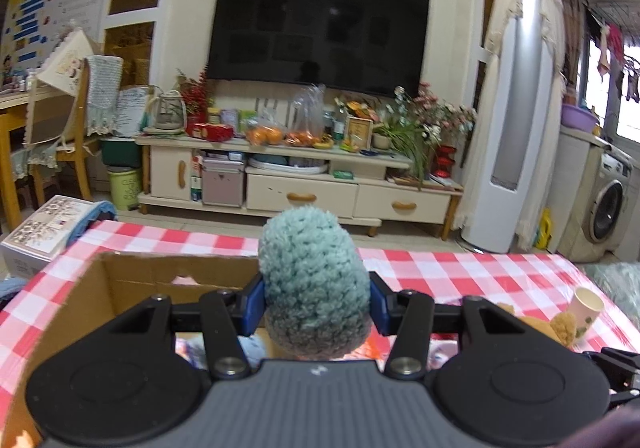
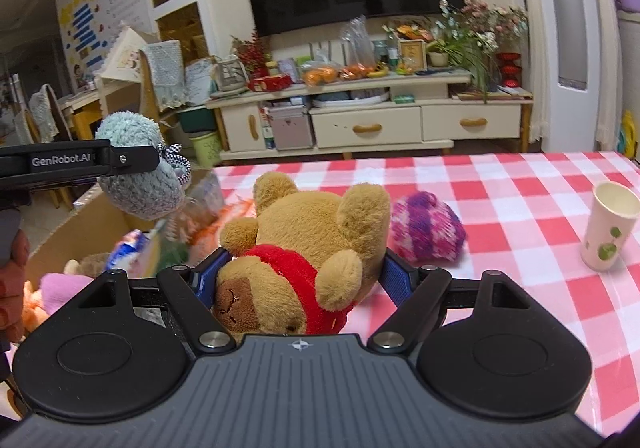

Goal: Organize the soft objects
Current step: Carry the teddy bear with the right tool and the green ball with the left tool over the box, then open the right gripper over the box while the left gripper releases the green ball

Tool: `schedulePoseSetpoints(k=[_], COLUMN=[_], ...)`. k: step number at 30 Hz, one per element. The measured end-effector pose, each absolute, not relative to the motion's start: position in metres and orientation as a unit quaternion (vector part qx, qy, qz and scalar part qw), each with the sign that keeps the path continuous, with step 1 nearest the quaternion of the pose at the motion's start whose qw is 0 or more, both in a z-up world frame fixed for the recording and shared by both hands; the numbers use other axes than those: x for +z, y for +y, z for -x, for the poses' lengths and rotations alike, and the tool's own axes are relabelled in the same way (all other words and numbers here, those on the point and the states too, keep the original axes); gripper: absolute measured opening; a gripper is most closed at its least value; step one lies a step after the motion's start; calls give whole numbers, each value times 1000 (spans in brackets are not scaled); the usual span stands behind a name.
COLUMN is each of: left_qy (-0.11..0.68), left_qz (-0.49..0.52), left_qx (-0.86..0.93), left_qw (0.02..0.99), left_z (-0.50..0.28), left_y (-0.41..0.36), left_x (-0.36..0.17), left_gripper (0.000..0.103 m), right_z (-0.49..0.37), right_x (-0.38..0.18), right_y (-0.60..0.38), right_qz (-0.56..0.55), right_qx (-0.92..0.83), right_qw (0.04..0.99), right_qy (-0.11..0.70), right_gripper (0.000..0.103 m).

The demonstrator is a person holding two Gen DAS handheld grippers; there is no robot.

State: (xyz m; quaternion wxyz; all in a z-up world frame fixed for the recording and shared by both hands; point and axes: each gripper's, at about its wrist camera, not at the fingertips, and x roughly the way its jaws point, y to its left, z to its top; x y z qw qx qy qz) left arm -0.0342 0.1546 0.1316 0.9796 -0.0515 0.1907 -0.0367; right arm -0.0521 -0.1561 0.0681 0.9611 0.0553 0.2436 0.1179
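A fluffy teal plush toy [image 1: 312,268] is pinched between the blue pads of my left gripper [image 1: 316,300], which is shut on it and held above an open cardboard box [image 1: 132,272]. In the right wrist view that same teal plush [image 2: 140,191] hangs over the box [image 2: 80,224], which holds several soft toys. My right gripper [image 2: 304,276] is shut on a brown teddy bear [image 2: 312,224] in a red shirt, lying upside down just above the table. A purple-and-pink yarn ball [image 2: 426,228] lies behind the bear.
A red-and-white checked tablecloth [image 2: 500,187] covers the table. A paper cup [image 2: 608,232] stands at the right. A hand [image 2: 12,288] holds the left gripper's handle. Beyond the table's far edge are a TV cabinet [image 2: 368,123] and chairs.
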Motion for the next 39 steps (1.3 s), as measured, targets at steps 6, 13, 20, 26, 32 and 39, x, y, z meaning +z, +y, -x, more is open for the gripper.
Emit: schedulePoseSetpoints(k=[6,13,20,26,32,39], left_qy=[182,181,190,203,209,220], left_qz=[65,75,91,105,129,139], left_qx=[-11,19,40,56,77,83], left_qw=[981,980,977,972,966,962], left_z=[37,35,27,20,16,9], left_y=[176,201,220,235,255,263], left_x=[134,134,131,126,122,117], left_gripper=[51,51,51,51,51,51], right_z=[47,31,8,-14,-35,-49], right_x=[85,100,114,124,123,116], right_y=[-129,-103,-74,-48,-35,-27], right_qz=[-44,-42,-38,-21,-6,8], right_qx=[142,173,202,225,238,246], right_qw=[962,959,956,952,949,946], right_qy=[229,219,211,205,205,213], right_gripper=[98,98,98,98,98,98])
